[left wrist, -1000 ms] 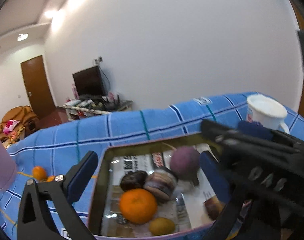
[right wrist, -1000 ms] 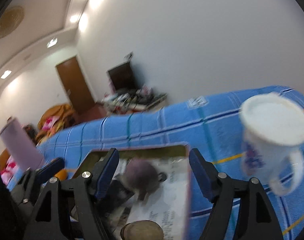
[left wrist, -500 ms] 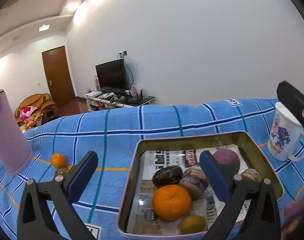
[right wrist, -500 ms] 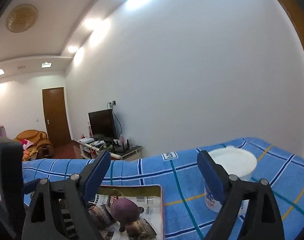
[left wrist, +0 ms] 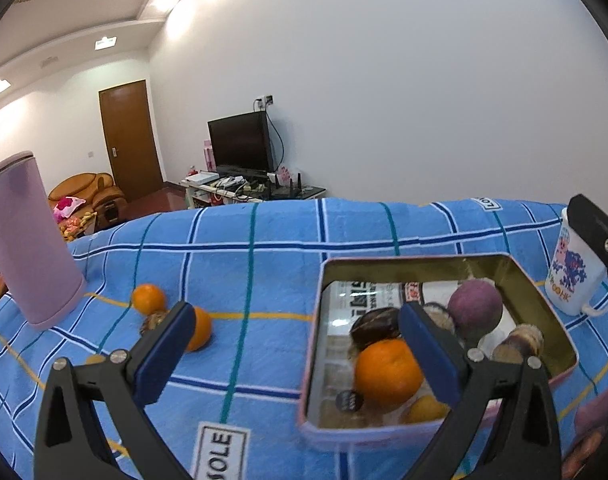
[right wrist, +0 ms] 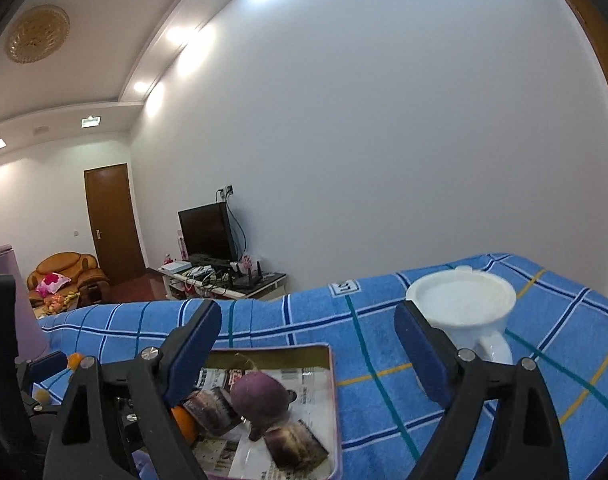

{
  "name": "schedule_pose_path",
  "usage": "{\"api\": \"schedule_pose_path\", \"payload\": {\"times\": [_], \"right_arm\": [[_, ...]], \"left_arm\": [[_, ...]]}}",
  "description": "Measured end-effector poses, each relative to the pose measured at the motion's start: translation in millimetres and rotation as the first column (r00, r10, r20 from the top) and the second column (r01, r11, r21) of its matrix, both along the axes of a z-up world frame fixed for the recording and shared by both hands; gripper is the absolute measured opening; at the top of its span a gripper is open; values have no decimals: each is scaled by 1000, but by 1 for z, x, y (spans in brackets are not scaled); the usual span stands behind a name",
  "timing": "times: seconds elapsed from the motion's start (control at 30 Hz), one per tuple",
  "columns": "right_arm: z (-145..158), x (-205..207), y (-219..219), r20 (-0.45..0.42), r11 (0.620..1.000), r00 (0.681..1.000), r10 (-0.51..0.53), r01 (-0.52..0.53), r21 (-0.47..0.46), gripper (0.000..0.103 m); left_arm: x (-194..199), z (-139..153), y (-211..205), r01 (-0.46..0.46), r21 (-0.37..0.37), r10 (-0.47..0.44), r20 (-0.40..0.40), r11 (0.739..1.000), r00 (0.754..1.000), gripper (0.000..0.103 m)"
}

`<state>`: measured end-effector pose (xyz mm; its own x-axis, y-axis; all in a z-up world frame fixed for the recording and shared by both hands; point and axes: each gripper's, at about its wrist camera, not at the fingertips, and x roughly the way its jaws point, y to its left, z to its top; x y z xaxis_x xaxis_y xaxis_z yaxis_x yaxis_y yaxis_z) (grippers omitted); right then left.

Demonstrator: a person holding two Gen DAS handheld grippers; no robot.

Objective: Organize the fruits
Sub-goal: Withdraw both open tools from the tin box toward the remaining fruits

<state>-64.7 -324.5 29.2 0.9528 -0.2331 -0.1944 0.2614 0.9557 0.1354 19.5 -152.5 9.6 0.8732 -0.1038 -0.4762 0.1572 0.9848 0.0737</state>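
Note:
A metal tin point(left wrist: 543, 300) lined with newspaper holds an orange point(left wrist: 387, 372), a purple round fruit point(left wrist: 475, 308), a dark fruit point(left wrist: 373, 326), a small yellow fruit point(left wrist: 425, 408) and brown ones. Two oranges point(left wrist: 148, 298) point(left wrist: 200, 328) and a small brown fruit point(left wrist: 152, 320) lie on the blue checked cloth left of the tin. My left gripper point(left wrist: 294, 352) is open and empty, above the cloth at the tin's left edge. My right gripper point(right wrist: 307, 352) is open and empty above the tin point(right wrist: 331, 380), with the purple fruit point(right wrist: 260, 396) below it.
A tall pink cylinder point(left wrist: 28, 236) stands at the far left of the table. A white lidded mug point(left wrist: 569, 276) stands right of the tin; it also shows in the right wrist view point(right wrist: 463, 312). The blue cloth point(left wrist: 264, 248) covers the table.
The left gripper has swung left, bringing the loose oranges and the pink cylinder into view. The right gripper has risen and pulled back from the tin. Both stay open.

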Motion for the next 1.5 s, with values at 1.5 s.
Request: {"api": "schedule_pose_path", "payload": {"times": [1.5], "right_arm": [[-13, 0, 124, -120, 997, 991, 61, -65, -31, 89]], "left_arm": [[3, -4, 152, -22, 18, 22, -3, 1000, 1000, 103]]}}
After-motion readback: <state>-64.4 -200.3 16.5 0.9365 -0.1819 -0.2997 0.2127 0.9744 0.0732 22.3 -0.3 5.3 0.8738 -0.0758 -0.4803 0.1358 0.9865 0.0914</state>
